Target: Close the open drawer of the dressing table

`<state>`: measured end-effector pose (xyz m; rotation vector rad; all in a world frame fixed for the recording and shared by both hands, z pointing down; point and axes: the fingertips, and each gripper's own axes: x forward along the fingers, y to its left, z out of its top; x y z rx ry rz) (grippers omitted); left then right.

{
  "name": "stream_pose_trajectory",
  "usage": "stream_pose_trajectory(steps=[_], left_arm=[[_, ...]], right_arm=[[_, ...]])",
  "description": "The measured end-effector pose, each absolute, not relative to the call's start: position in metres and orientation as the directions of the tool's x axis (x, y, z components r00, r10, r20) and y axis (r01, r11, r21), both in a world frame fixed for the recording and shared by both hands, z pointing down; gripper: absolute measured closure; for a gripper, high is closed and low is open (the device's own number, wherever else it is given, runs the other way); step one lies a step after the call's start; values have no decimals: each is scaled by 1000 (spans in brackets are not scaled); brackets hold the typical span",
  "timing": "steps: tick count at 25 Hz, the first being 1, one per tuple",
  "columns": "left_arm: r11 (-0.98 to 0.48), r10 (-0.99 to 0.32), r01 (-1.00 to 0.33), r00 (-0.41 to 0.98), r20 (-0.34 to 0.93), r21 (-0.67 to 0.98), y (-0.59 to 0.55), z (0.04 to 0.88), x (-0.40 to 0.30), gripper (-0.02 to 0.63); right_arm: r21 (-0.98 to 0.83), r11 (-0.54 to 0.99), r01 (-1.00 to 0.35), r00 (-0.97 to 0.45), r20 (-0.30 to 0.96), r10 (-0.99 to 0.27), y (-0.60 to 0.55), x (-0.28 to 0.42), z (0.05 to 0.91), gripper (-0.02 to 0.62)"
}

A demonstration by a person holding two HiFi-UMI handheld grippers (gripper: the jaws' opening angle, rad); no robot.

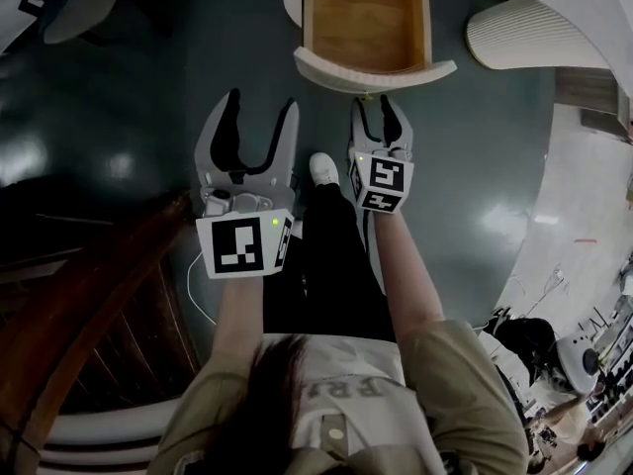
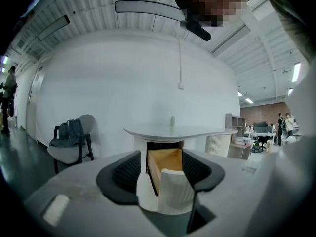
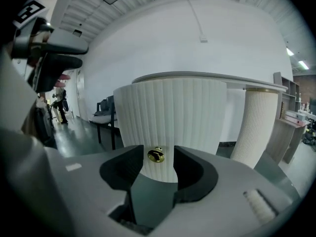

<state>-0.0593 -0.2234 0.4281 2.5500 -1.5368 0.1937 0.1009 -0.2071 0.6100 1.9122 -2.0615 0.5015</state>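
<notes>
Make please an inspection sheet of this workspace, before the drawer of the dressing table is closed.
Surface: dark glossy floor; the dressing table top bears one small bottle.
Job's things: drawer pulled out, nothing seen inside; gold knob on its fluted front.
Clutter: nothing seen.
Grippers: left gripper open, empty, short of the drawer; right gripper open, the knob shows between its fingers, which are not pressing it.
Cables: white cable on the floor by the left arm; another hangs down the wall.
Surroundings: chair with clothes; people far off.
</notes>
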Motion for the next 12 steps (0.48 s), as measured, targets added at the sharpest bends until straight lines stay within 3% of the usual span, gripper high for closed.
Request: stream_pose_trajectory(steps=[7,12], left_arm=[[-440,-880,-897,441,177,51,-232,461,-66,342],[-423,-891,-906,421,167,28,-238,479,-72,342]], right_arm=[[-68,86,-994,-105,382,-918,-212,96,622,471],[-56,102,-993,-115,317,-942,-216,96,622,482]])
